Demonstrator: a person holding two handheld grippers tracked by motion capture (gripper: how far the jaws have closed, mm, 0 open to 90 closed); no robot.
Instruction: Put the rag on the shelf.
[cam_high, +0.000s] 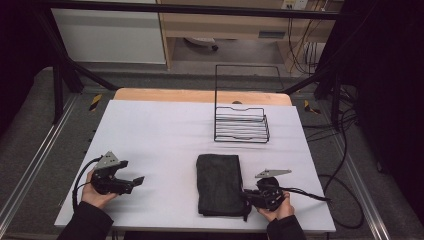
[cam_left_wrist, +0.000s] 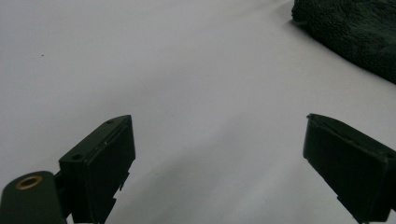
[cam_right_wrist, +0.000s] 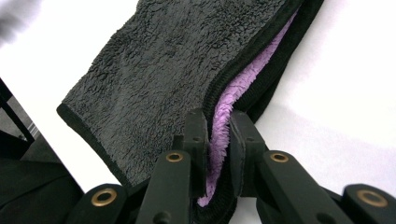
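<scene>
black gripper (cam_high: 135, 181) with brass-ringed screws, grey plate, dark sleeves.

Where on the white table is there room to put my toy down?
The big bare patch lies left of the wire rack and folded dark towel, stretching above the left gripper to the table edge. A smaller strip runs between rack and towel. It is crowded at the near right, where the right gripper pinches the towel's edge.

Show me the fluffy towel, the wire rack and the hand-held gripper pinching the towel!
towel (cam_high: 218, 182): high view, middle of folded cloth.
wire rack (cam_high: 241, 127): high view, its basket wires.
right hand-held gripper (cam_right_wrist: 218, 140): right gripper view, between its fingertips.
</scene>
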